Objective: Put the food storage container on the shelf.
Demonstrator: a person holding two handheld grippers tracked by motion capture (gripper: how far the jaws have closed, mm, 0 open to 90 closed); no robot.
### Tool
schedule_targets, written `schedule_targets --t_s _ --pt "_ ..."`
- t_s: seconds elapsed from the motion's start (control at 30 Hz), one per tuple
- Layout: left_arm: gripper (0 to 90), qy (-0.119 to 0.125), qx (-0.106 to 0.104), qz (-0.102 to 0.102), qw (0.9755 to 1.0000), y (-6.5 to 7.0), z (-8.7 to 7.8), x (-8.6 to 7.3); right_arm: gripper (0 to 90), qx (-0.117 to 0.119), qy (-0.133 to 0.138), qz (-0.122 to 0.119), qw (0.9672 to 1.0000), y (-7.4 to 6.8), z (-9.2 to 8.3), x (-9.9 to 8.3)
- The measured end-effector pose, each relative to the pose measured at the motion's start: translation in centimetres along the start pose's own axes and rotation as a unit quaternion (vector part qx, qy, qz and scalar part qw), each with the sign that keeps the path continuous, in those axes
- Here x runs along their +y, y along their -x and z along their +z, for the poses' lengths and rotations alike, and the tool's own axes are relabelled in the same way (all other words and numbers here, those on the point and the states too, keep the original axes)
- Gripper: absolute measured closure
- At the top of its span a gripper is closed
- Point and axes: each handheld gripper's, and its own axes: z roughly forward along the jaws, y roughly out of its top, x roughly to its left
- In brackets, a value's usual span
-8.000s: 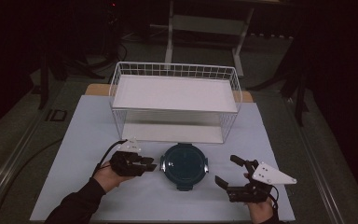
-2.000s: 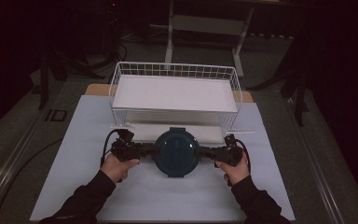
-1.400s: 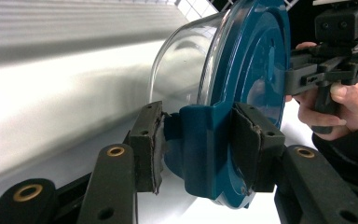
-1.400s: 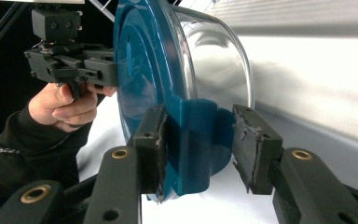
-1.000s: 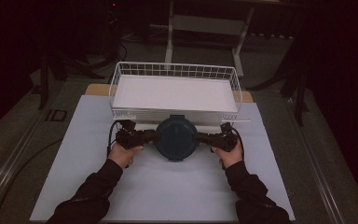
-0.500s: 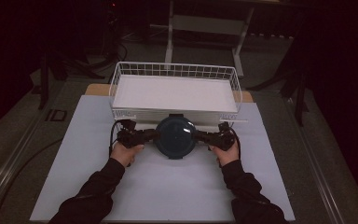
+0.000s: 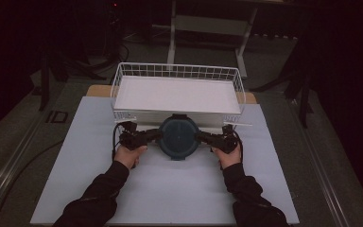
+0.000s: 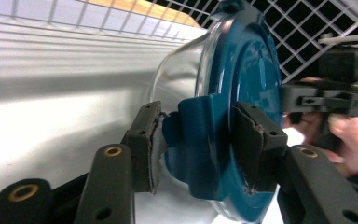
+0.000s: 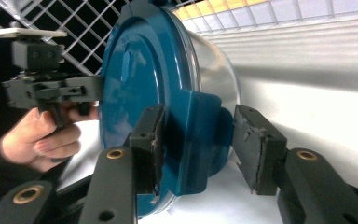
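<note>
Round bowl (image 7: 178,137) with a blue lid (image 8: 242,79), on the white counter (image 7: 170,189), right in front of the wire basket (image 7: 123,75), touching or almost touching its front wall. Clear glass under the lid. Left gripper (image 7: 147,137) at the bowl's left side, right gripper (image 7: 207,137) at its right side, one hand behind each. Blue side tab (image 8: 205,140) between the left jaws: one pad against it, a small gap at the other pad, so loosened, just been opening. Other blue tab (image 9: 193,140) between the right jaws: near pad touching, far pad clearly off it, also just been opening. Grip let go on both sides.
</note>
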Motion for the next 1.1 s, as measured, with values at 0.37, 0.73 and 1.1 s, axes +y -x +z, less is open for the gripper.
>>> schedule_targets --t_s 0.37,0.73,1.1 --pt "38.3 0.011 0.04 0.013 0.999 -0.1 0.5 0.2 43.9 -0.055 0.017 -0.033 0.9978 -0.7 0.3 0.1" --pt "37.5 0.008 0.073 0.034 0.9967 0.3 0.8 0.9 40.3 -0.085 0.02 -0.033 0.9956 -1.0 0.6 0.6" --pt "33.8 0.001 0.085 0.03 0.996 0.7 0.5 0.9 34.5 -0.062 0.025 -0.046 0.9967 -2.7 -0.8 0.2"
